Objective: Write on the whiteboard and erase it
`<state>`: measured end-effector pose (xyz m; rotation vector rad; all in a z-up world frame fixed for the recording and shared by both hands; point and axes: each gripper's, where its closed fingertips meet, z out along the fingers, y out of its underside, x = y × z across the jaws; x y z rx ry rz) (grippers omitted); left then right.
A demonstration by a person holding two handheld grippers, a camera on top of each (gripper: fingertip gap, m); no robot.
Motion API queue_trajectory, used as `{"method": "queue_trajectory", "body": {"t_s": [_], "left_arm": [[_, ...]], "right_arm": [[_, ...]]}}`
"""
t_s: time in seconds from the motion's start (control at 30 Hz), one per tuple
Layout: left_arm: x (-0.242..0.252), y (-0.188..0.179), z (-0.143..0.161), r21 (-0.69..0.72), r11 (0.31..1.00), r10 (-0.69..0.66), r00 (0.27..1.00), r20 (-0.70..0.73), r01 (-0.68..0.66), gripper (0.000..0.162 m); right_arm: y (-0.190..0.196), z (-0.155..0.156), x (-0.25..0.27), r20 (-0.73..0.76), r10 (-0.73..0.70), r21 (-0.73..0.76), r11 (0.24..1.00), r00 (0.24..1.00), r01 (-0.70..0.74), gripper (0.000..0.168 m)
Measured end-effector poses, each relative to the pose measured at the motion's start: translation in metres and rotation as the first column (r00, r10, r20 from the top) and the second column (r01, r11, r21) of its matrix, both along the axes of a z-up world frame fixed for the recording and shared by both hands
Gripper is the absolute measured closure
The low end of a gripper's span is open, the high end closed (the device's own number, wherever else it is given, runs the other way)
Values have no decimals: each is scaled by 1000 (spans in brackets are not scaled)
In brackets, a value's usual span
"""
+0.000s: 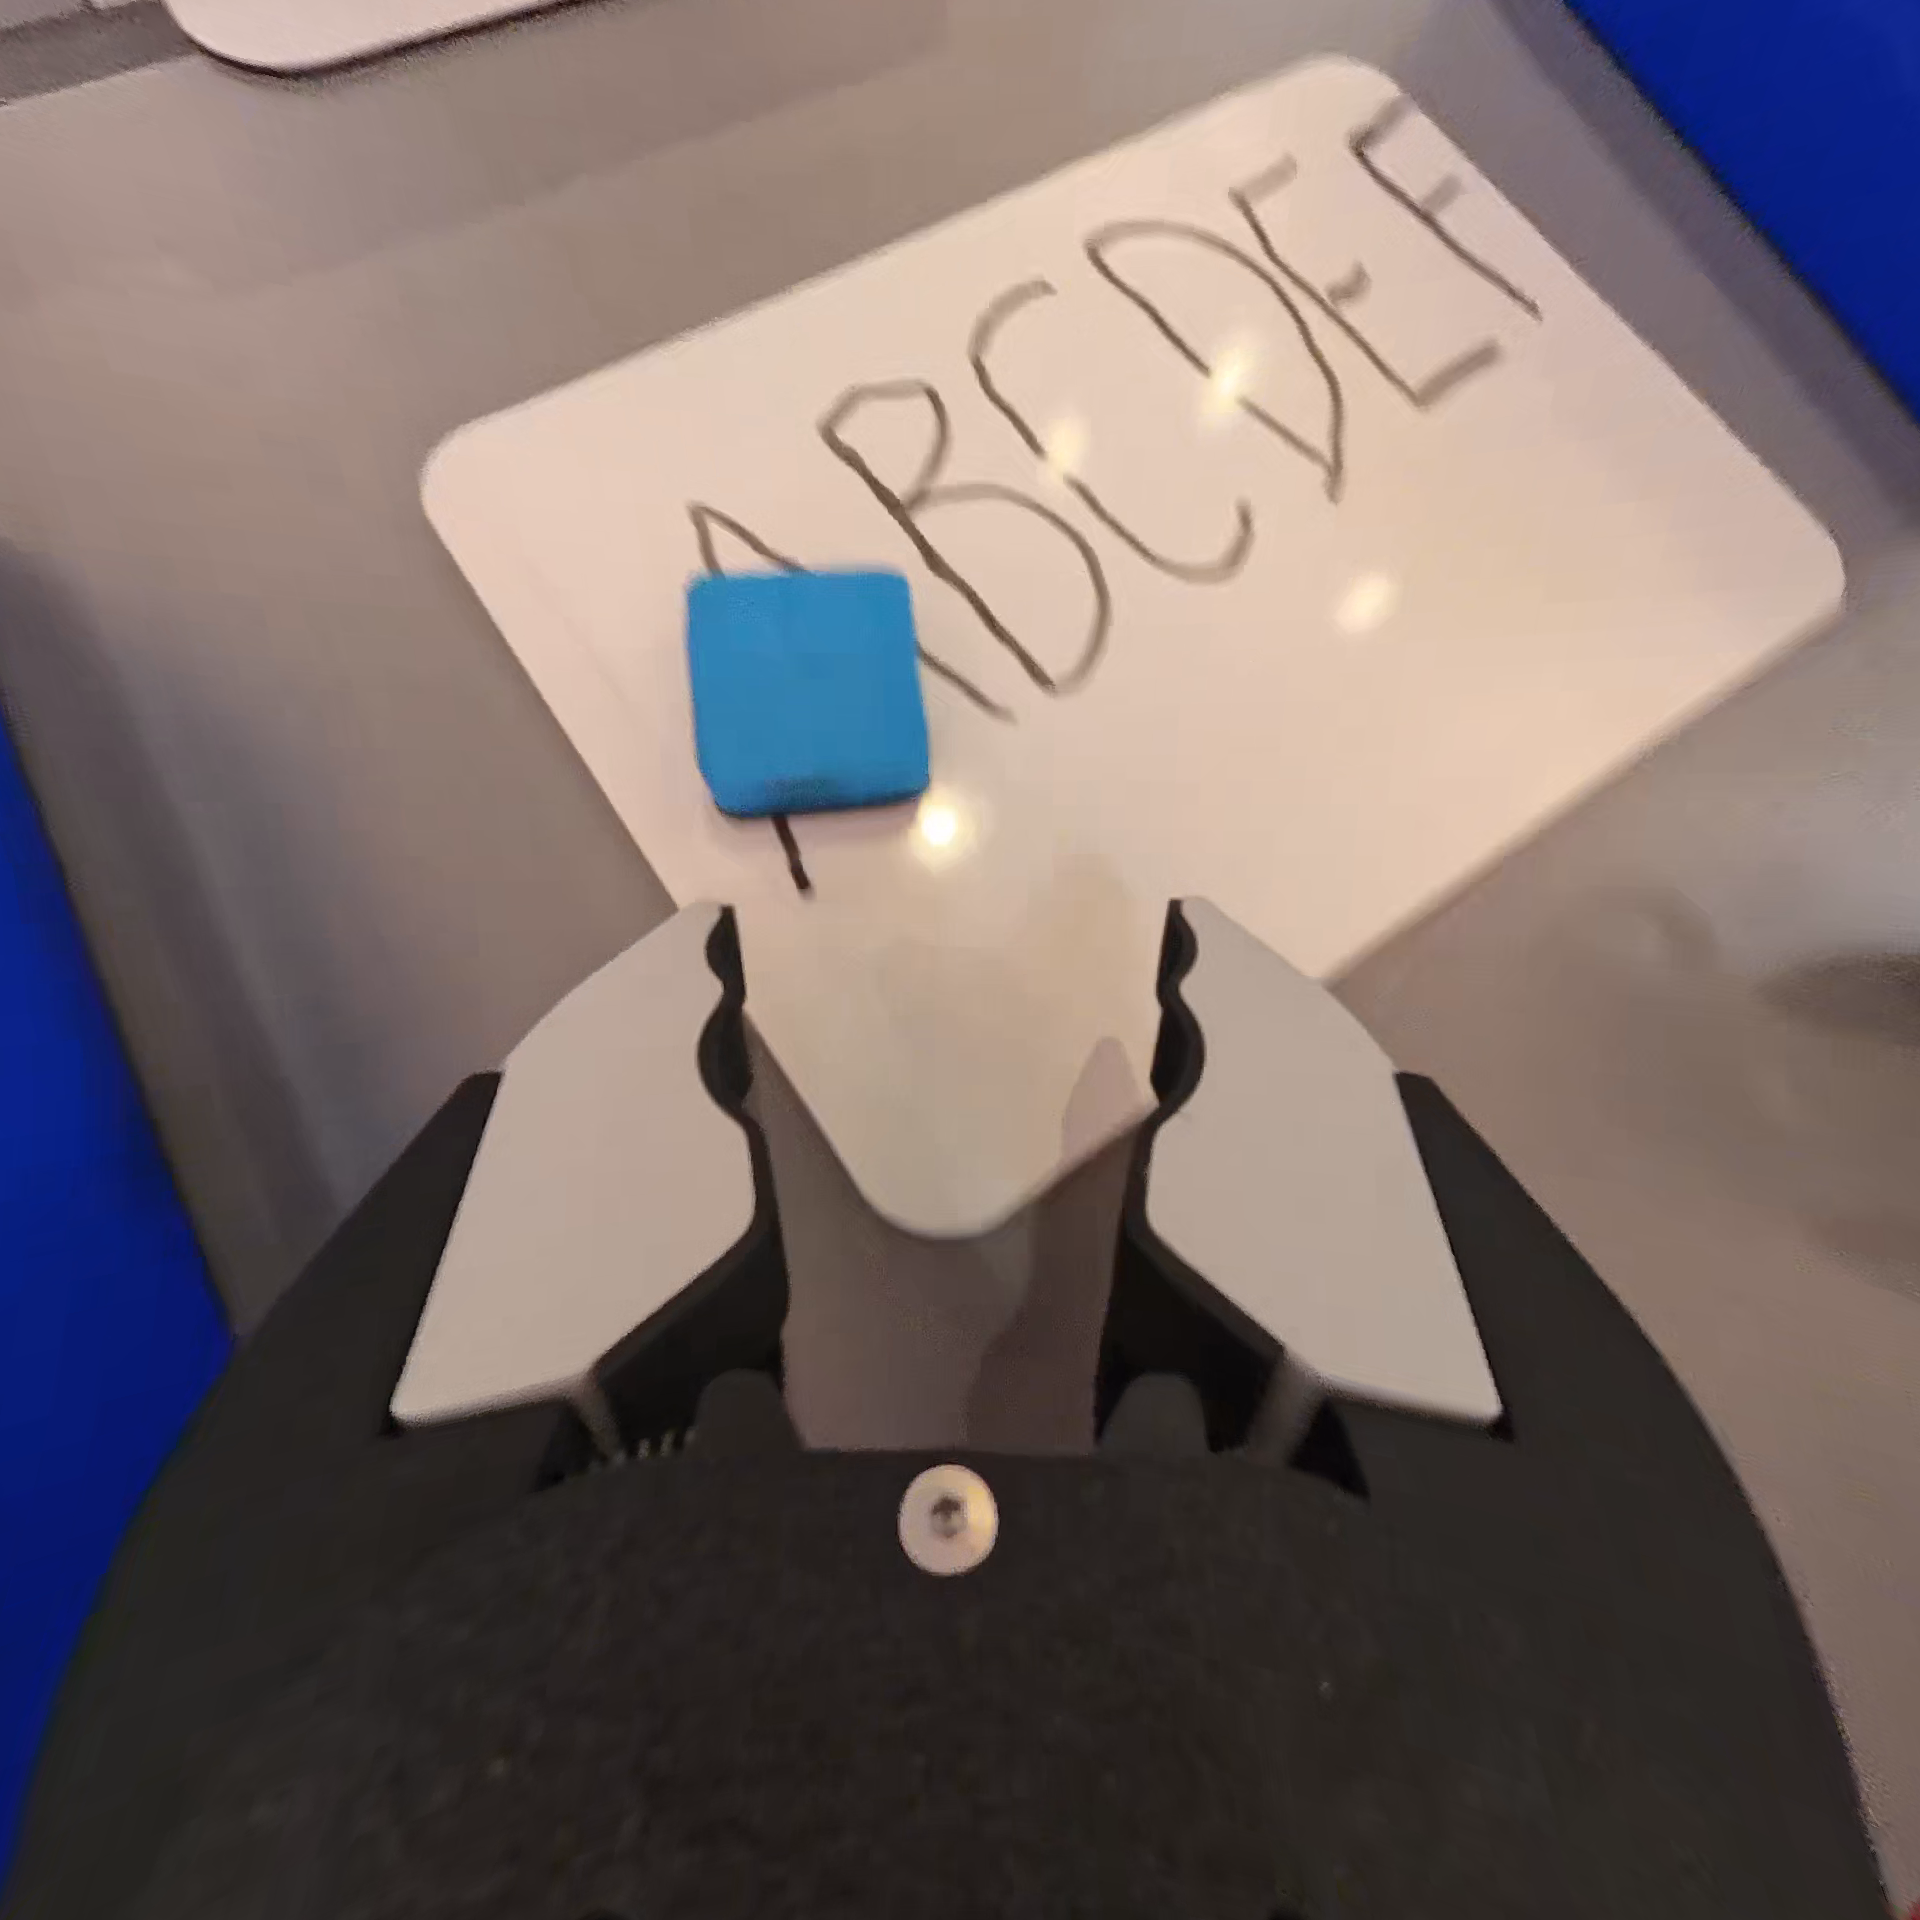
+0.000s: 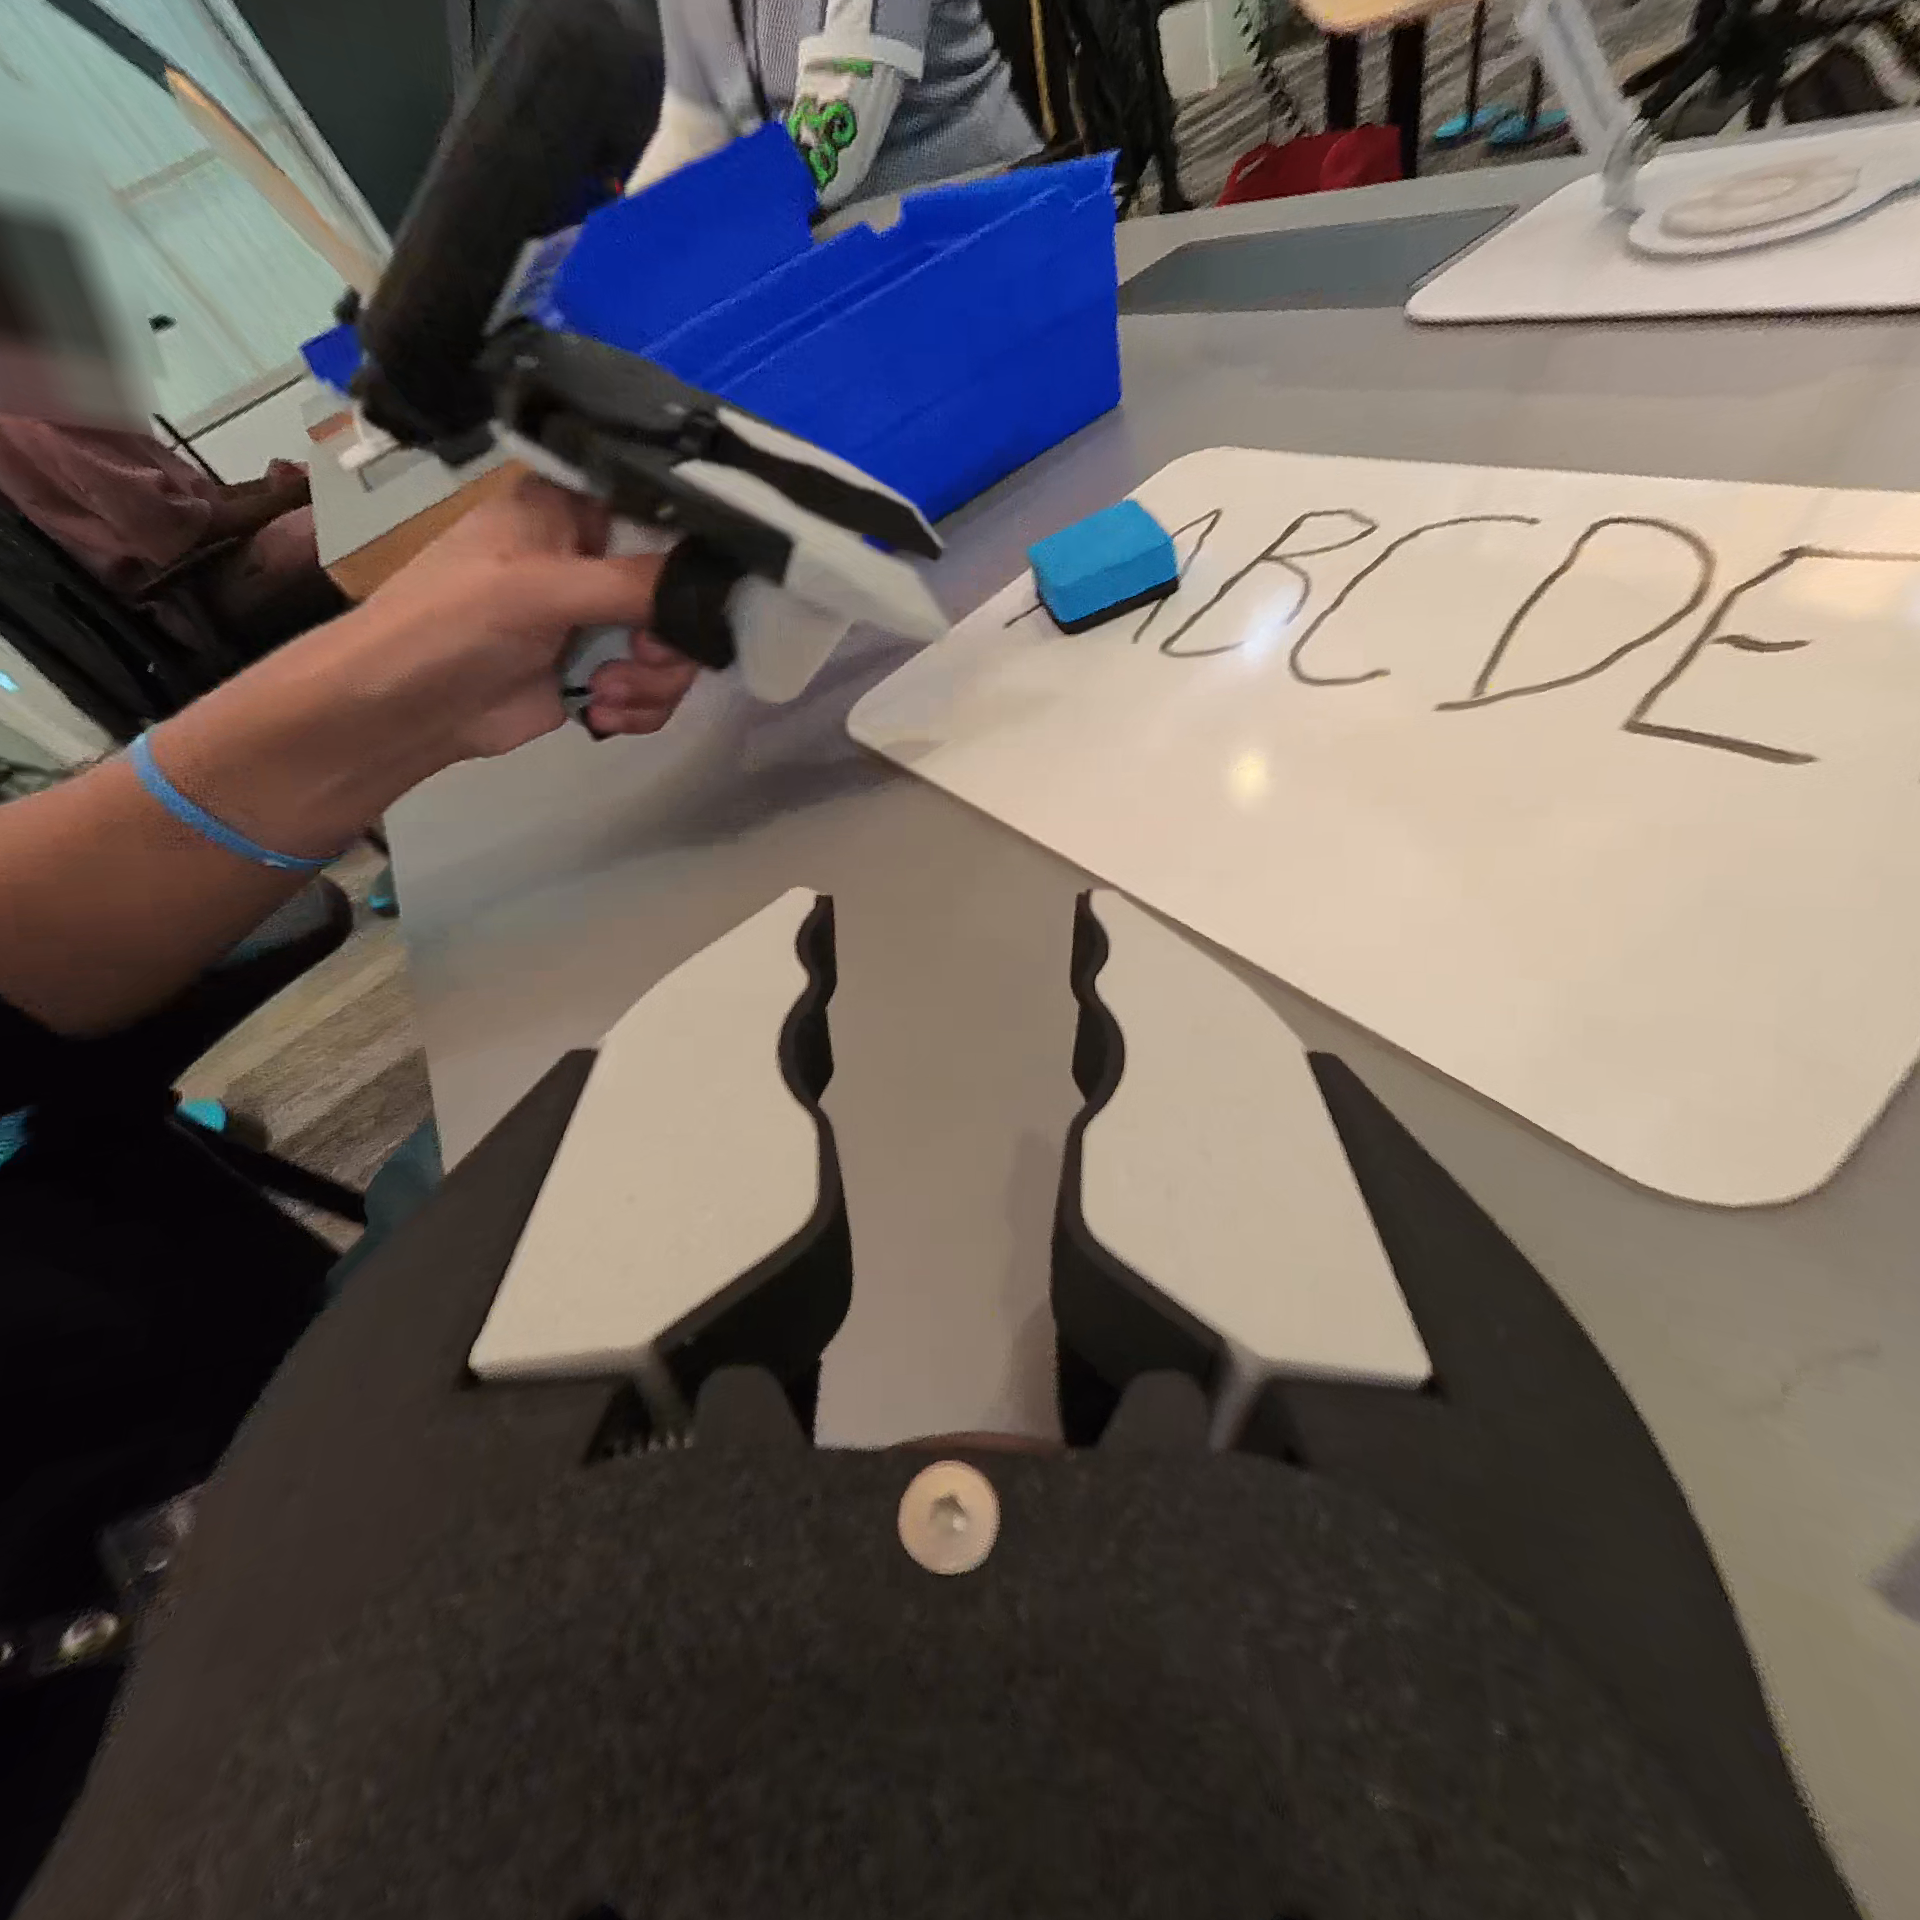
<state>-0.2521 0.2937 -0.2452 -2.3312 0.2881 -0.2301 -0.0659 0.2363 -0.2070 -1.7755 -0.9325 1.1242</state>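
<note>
Left wrist view: the left gripper [image 1: 951, 920] hangs with jaws apart, empty, near the blue eraser [image 1: 805, 694] lying on the whiteboard [image 1: 1299, 727], whose long side runs up-right. Right wrist view: the right gripper [image 2: 954, 909] has jaws apart over the bench [image 2: 675, 831]; the board is cut off at right.

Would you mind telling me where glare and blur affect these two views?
Left wrist view: several round light reflections on the whiteboard, one just right of the eraser; board and table look softly motion-blurred, the open left gripper stays fairly sharp. Right wrist view: smaller glare spots on the whiteboard; the left gripper and background are blurred, and straight edges bow from the wide-angle lens.
</note>
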Motion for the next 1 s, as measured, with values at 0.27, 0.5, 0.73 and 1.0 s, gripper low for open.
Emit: {"method": "queue_trajectory", "body": {"t_s": [0.27, 0.5, 0.73, 1.0], "left_arm": [[0, -31, -15, 86, 988, -121, 988, -91, 129, 131], [-10, -30, -31, -7, 995, -102, 995, 14, 102, 124], [-12, -30, -33, 9, 994, -107, 992, -61, 108, 134], [-13, -30, -34, 19, 995, -101, 990, -96, 103, 141]], "right_arm": [[32, 22, -56, 185, 142, 31, 988, 972, -150, 125], [82, 30, -128, 302, 214, 20, 973, 929, -231, 116], [120, -17, -183, 577, 199, 65, 956, 792, -287, 112], [122, -51, -204, 750, 197, 60, 931, 632, -361, 108]]}}
